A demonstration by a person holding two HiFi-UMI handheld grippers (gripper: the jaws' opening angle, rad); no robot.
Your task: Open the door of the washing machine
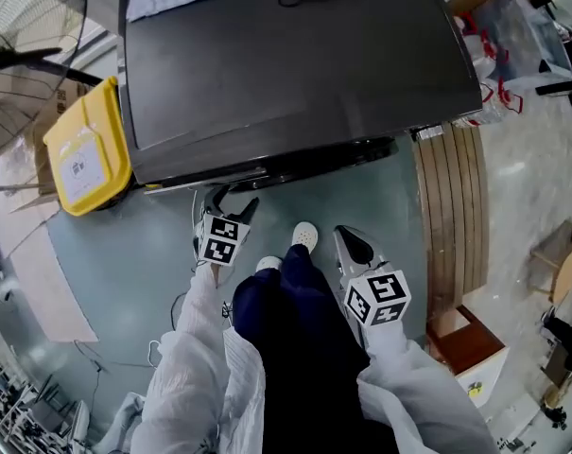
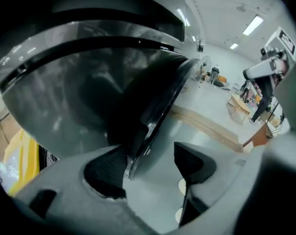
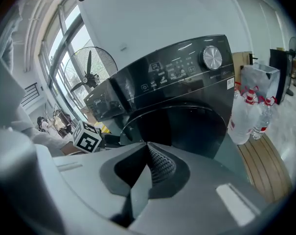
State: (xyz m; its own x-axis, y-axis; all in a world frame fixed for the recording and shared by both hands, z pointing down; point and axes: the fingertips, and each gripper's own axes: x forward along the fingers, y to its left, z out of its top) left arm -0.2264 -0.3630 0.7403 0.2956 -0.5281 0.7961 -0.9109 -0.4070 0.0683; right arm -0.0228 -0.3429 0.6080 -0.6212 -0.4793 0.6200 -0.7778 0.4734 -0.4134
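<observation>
Overhead, the black washing machine (image 1: 286, 64) fills the upper middle of the head view, its door (image 1: 314, 166) along the front edge below. The left gripper (image 1: 234, 201) is right at that edge, and the right gripper (image 1: 354, 246) sits lower, right of centre. Left gripper view – jaws wide, with the door (image 2: 160, 102) rim standing between them, close against the left pad. Right gripper view – jaws closed together on nothing, the round door (image 3: 187, 126) at centre beyond them.

Washing machine (image 1: 286, 74) directly ahead of both grippers; door (image 2: 156, 107) edge sits between left gripper (image 2: 152, 166) jaws, against the left-hand pad (image 2: 106, 173), clear of the other. Bin (image 1: 87, 149) left of left gripper, beside the machine. Bagged bottles (image 3: 248, 114) and floor boards (image 1: 451, 206) right of right gripper (image 1: 354, 246); person's legs (image 1: 286, 301) between the two
</observation>
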